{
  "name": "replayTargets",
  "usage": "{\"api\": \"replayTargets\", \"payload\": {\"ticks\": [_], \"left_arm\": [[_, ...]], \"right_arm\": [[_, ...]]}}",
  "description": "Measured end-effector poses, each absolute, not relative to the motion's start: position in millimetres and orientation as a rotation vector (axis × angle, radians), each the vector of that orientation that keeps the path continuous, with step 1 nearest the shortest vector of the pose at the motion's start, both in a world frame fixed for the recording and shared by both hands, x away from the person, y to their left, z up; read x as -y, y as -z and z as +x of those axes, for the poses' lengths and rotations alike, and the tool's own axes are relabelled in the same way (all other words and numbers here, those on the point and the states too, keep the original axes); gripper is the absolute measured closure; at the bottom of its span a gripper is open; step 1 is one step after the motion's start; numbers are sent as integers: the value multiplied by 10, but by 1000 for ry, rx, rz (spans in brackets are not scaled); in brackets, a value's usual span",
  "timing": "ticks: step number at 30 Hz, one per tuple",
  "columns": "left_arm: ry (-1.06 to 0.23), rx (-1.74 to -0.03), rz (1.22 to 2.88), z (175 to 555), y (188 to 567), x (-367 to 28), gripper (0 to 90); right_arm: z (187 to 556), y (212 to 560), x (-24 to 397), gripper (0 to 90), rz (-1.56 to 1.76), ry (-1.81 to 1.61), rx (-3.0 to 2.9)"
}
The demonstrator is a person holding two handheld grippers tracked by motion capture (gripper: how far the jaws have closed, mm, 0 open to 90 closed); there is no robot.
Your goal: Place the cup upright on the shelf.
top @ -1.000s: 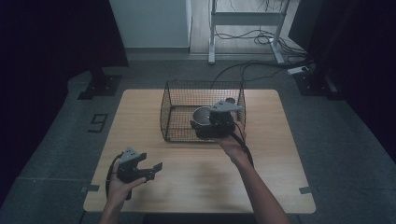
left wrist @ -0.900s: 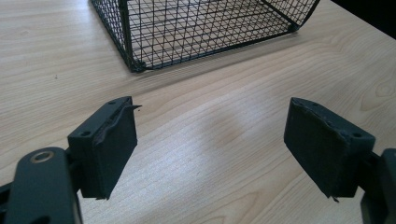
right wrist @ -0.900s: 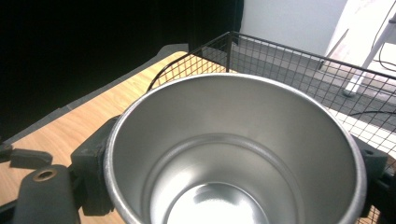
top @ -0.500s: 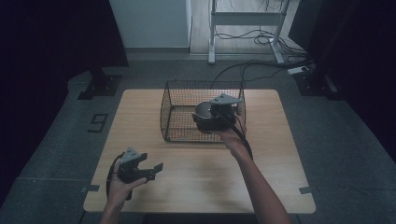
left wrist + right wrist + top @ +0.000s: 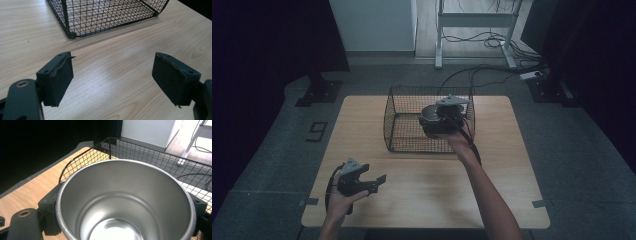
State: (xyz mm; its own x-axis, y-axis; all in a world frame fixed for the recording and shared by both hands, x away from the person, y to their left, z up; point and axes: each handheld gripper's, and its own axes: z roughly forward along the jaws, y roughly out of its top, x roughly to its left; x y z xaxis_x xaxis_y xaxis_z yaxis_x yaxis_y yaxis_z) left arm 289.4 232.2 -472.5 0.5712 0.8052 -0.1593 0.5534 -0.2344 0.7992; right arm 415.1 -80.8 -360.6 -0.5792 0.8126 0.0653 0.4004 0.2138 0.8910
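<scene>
Ringing the gripped cup point(image 5: 125, 200): wire basket point(image 5: 402, 132)

Pale wood, black wire and bright steel

The table point(image 5: 422, 195) is light wood with a fine darker grain and faint knots. The basket point(image 5: 402, 125) is black wire in a small square mesh. The cup point(image 5: 125, 202) is plain silver metal, shiny inside, with a bright patch on its bottom. Both the left gripper point(image 5: 112, 80) and the right gripper point(image 5: 443, 119) are black, each topped by a grey plate. The floor point(image 5: 267, 165) is dark speckled grey.
</scene>
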Motion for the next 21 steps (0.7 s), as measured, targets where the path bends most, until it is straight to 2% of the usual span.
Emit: {"api": "replayTargets", "payload": {"ticks": [21], "left_arm": [[-353,-1096,1918,2898,4721,-2353,174]], "right_arm": [[4558,3761,828,152,1234,-1252,-2073]]}}
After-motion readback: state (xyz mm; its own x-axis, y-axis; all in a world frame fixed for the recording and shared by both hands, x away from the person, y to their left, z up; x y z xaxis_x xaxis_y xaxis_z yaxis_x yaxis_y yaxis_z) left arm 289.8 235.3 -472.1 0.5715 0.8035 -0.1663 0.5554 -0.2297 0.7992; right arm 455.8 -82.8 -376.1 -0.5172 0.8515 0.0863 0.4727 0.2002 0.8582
